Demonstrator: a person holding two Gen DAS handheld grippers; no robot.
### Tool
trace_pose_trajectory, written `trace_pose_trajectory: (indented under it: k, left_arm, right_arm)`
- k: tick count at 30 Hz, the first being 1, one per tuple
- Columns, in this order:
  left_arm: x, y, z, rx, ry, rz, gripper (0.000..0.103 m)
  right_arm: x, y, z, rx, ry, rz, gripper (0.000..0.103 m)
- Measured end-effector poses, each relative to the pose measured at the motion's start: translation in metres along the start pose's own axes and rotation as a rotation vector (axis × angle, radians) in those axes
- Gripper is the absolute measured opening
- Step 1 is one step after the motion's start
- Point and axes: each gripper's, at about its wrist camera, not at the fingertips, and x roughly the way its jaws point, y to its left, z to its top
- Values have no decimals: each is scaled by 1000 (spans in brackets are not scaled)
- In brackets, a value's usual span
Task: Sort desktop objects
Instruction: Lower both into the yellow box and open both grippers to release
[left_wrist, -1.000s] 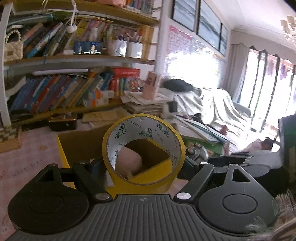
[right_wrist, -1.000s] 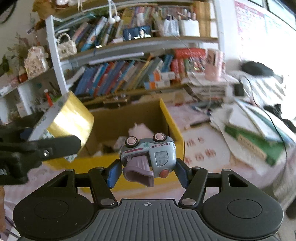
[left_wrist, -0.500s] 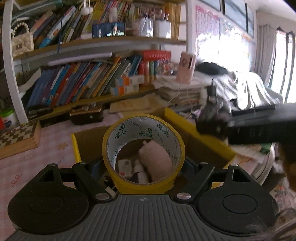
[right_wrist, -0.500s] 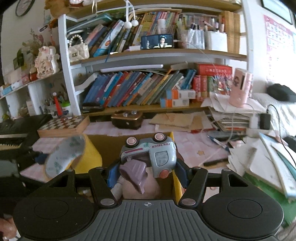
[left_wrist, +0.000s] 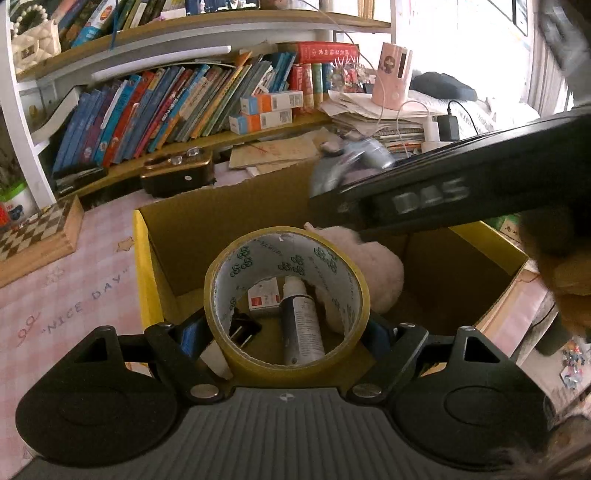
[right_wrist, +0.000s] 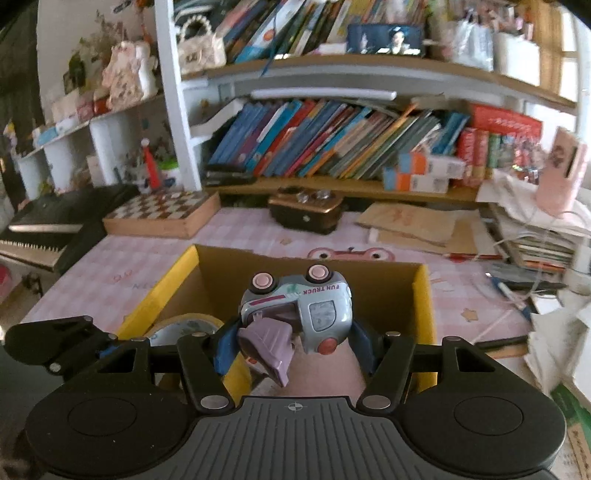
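My left gripper is shut on a yellow tape roll and holds it over the near part of the yellow cardboard box. Inside the box lie a pink plush toy, a white-capped dark bottle and a small red-and-white carton. My right gripper is shut on a grey-blue toy truck with a purple scoop, held above the box. The right gripper and truck also cross the left wrist view over the box's far right. The tape roll shows in the right wrist view.
A pink checked cloth covers the desk. A chessboard box, a brown radio, paper stacks and a bookshelf stand behind. A keyboard lies at the left. A pink speaker stands on papers.
Both grippers have moved in over the box and tilted downward. The right gripper with the truck now crosses above the box in the left wrist view.
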Motion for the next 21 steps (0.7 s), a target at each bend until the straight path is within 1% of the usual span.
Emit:
trace_pose_trajectory:
  k: [4, 5, 6, 9, 15, 17, 21]
  left_arm:
    - [0, -1, -1, -6, -2, 3, 82]
    - [0, -2, -1, -7, -4, 6, 84]
    - [-1, -3, -1, 2, -10, 14, 89]
    - [-7, -7, -1, 23, -37, 54, 95]
    - [-31, -7, -6, 22, -98, 85, 98]
    - [-39, -5, -8, 9, -104, 115, 98]
    - [-57, 2, -13, -40, -123, 143, 99]
  right_arm:
    - [19, 1, 4, -10, 49, 25, 63]
    - [23, 1, 5, -10, 59, 31, 63]
    - [28, 2, 6, -13, 74, 40, 63]
    - [41, 2, 10, -20, 111, 62, 63]
    - [58, 7, 14, -38, 163, 100, 63]
    - [62, 10, 14, -42, 177, 112, 63]
    - [66, 16, 16, -56, 189, 135, 64]
